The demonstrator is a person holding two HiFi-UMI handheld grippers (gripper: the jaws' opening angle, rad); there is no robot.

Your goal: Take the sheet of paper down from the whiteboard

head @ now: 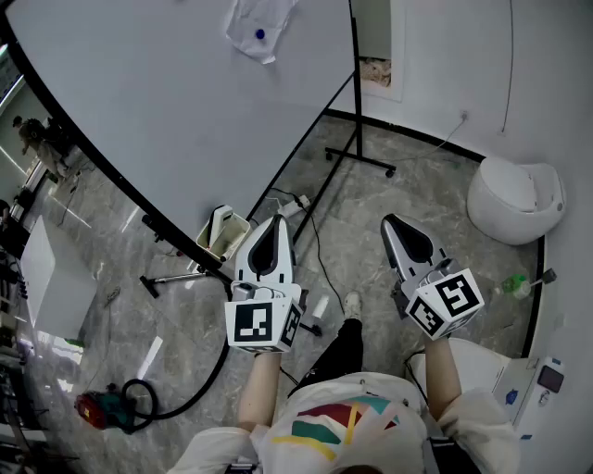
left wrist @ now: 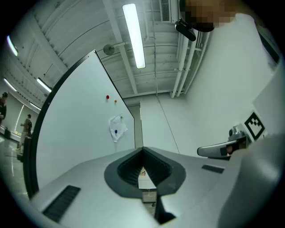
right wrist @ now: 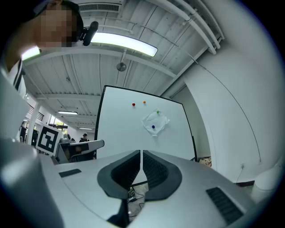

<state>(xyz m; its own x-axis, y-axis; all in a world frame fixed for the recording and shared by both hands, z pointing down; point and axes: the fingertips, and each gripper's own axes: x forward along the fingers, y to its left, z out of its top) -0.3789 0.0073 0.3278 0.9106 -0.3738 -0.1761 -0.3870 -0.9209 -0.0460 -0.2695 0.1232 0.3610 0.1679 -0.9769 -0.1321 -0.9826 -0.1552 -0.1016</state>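
A crumpled white sheet of paper [head: 260, 26] hangs on the whiteboard [head: 167, 102], pinned by a blue magnet [head: 259, 34] and a green one. The same sheet of paper [left wrist: 116, 128] shows far ahead in the left gripper view, and the sheet of paper [right wrist: 155, 122] is up on the whiteboard [right wrist: 120, 129] in the right gripper view. My left gripper [head: 271, 228] and right gripper [head: 396, 226] are both shut and empty. They are held side by side, well short of the board.
The whiteboard stands on a black frame with a foot [head: 361, 159] on the marble floor. Cables [head: 310, 236], a small white bin [head: 222, 233] and a red vacuum [head: 97, 409] lie below. A white round stool [head: 515, 198] is at the right. Red and orange magnets [right wrist: 138, 103] sit higher on the board.
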